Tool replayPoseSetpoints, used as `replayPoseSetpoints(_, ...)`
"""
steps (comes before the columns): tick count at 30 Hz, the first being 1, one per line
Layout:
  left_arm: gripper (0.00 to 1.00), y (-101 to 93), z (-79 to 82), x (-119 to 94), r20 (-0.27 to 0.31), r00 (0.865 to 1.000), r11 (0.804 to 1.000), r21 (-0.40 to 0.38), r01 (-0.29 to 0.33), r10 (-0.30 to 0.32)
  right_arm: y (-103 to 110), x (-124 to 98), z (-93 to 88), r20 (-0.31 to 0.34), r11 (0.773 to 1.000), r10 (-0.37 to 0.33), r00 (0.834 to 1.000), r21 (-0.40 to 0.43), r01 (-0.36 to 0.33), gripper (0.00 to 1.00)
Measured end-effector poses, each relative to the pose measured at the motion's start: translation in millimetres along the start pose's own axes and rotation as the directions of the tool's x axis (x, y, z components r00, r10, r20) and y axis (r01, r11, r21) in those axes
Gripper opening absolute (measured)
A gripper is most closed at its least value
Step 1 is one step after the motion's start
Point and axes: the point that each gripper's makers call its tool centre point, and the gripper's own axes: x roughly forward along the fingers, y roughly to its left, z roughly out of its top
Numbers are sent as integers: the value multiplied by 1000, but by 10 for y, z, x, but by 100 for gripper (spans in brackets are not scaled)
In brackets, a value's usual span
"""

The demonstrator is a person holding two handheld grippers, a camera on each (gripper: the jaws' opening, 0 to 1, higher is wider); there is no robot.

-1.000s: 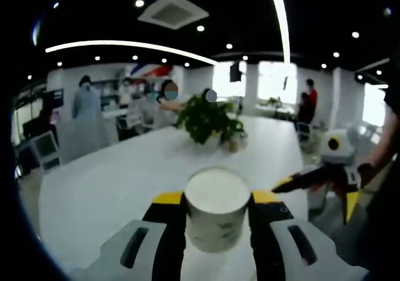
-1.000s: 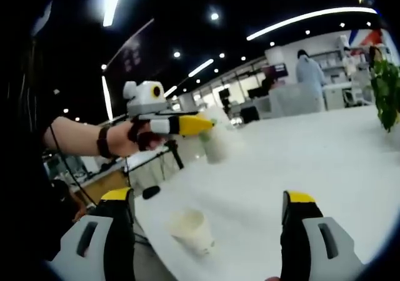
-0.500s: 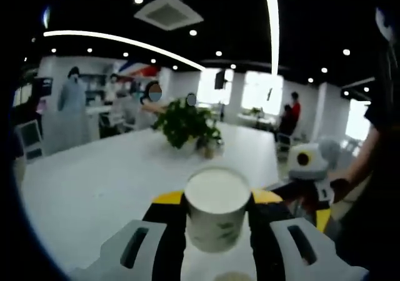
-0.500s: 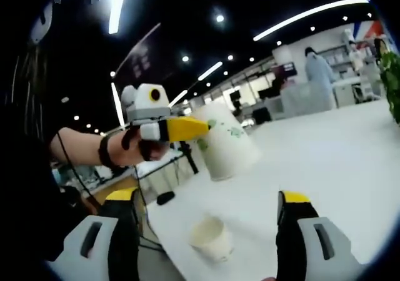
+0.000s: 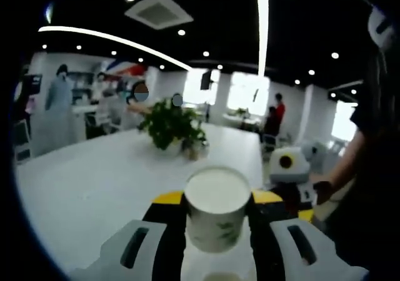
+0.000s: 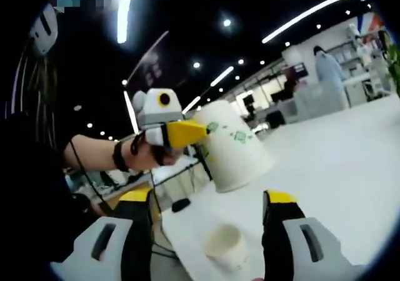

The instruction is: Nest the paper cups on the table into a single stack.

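Left gripper [image 5: 217, 197] clamps a paper cup [image 5: 217, 207] above another cup [image 6: 225, 246]; the right gripper [image 6: 206, 200] gapes empty; a tilted drop could topple it.

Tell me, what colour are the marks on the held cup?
Green, on the white cup, best seen in the right gripper view.

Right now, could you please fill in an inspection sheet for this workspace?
Surface: white table, mostly bare.
Job's things: held cup in the left gripper; second cup upright on the table, open end up.
Clutter: potted plant further along the table.
Grippers: left gripper shut on the held cup; right gripper open above the second cup.
Cables: nothing seen.
Surroundings: office, ceiling lights, people in the background.
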Motion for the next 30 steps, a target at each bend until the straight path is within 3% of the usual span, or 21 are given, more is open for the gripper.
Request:
replayPoseSetpoints(4, 37, -33, -22, -15, -4, 1000, 1000, -16, 20, -20, 85, 18, 46, 19, 999, 51, 999, -7, -50, 53)
replayPoseSetpoints(11, 37, -36, -21, -55, -2, 999, 998, -41, 40, -40, 85, 3, 56, 22, 998, 61, 998, -7, -61, 46)
replayPoseSetpoints(30, 37, -145, -99, -220, -6, 995, 993, -65, 101, -102, 99, -146, 350, 111, 993, 116, 987, -11, -116, 21)
